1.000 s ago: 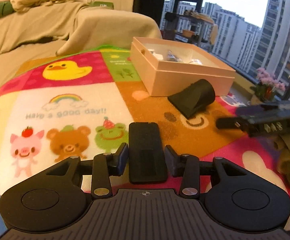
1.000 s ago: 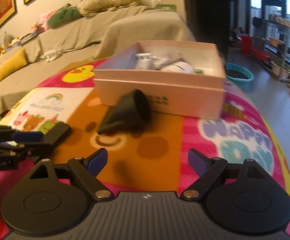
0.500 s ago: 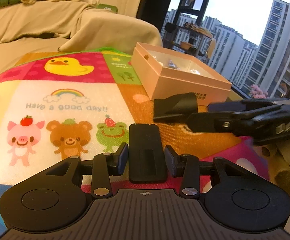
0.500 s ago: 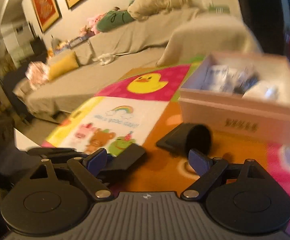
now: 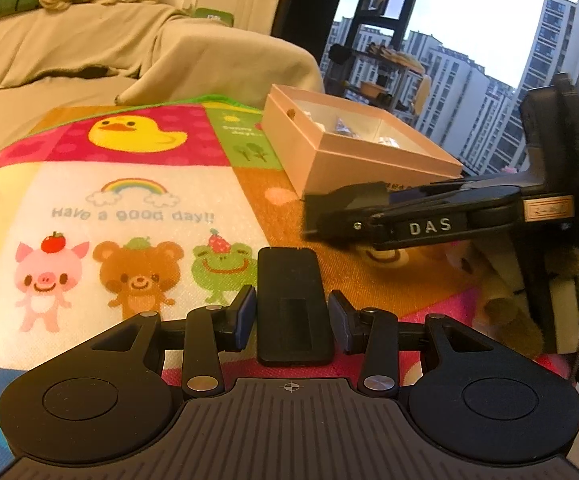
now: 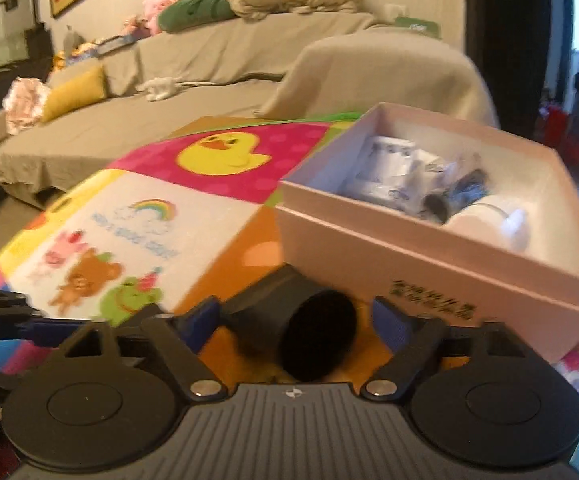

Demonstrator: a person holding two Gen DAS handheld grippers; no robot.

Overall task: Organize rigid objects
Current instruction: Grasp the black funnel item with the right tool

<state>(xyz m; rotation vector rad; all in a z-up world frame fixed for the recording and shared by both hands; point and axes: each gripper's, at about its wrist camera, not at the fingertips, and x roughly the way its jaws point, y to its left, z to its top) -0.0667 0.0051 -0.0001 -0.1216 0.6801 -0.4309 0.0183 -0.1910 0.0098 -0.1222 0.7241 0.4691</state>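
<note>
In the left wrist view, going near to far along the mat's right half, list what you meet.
Left gripper → flat black piece between its fingers → right gripper reaching in → pink box → covered sofa.

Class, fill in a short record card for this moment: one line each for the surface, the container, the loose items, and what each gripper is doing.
surface: colourful cartoon mat
container: open pink box, already holding several small items
left gripper: jaws either side of a flat black rectangular piece; contact unclear
right gripper: jaws just been closing, around a black funnel-shaped part, pads not yet touching it
funnel position: lying on the mat, just in front of the box
background: covered sofa
</note>
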